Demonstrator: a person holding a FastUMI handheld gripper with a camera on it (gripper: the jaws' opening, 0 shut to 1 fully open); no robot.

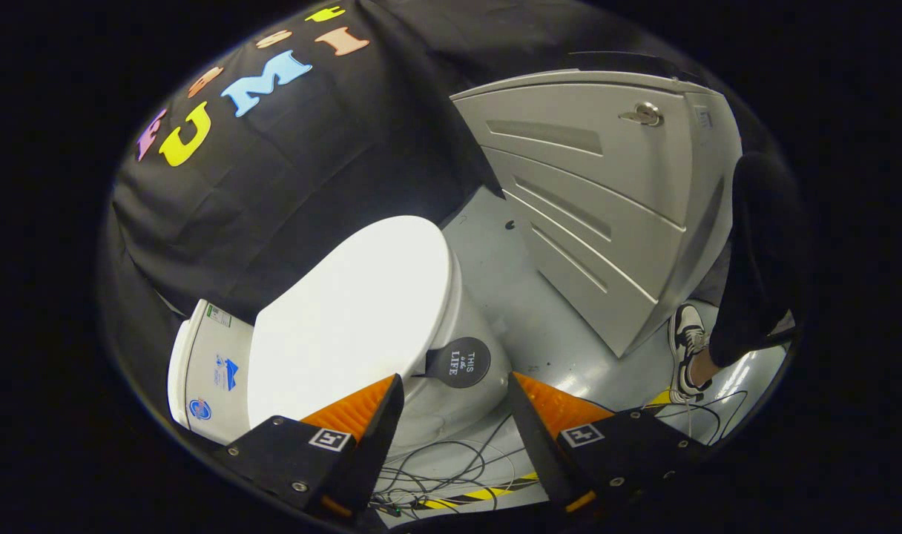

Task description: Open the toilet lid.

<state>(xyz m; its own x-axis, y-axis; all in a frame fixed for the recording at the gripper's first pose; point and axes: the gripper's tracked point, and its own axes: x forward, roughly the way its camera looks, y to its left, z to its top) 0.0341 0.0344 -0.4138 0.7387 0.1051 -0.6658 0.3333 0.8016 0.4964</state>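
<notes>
A white toilet (451,386) stands on the grey floor with its lid (351,315) down flat over the bowl. A dark round tab (460,362) sticks out from the lid's side edge, just ahead of the gap between my fingers. The white tank (208,371) sits at the lid's far end, against the black cloth wall. My gripper (455,389) hovers above the toilet's side, open, with nothing between its fingers. One finger overlaps the lid's near edge in the view; the other hangs over the floor.
A grey cabinet (599,215) with ribbed panels and a metal lock stands beyond the toilet. A person's leg and shoe (687,348) are beside it. Loose cables (451,467) and yellow-black tape (481,493) lie on the floor under the fingers.
</notes>
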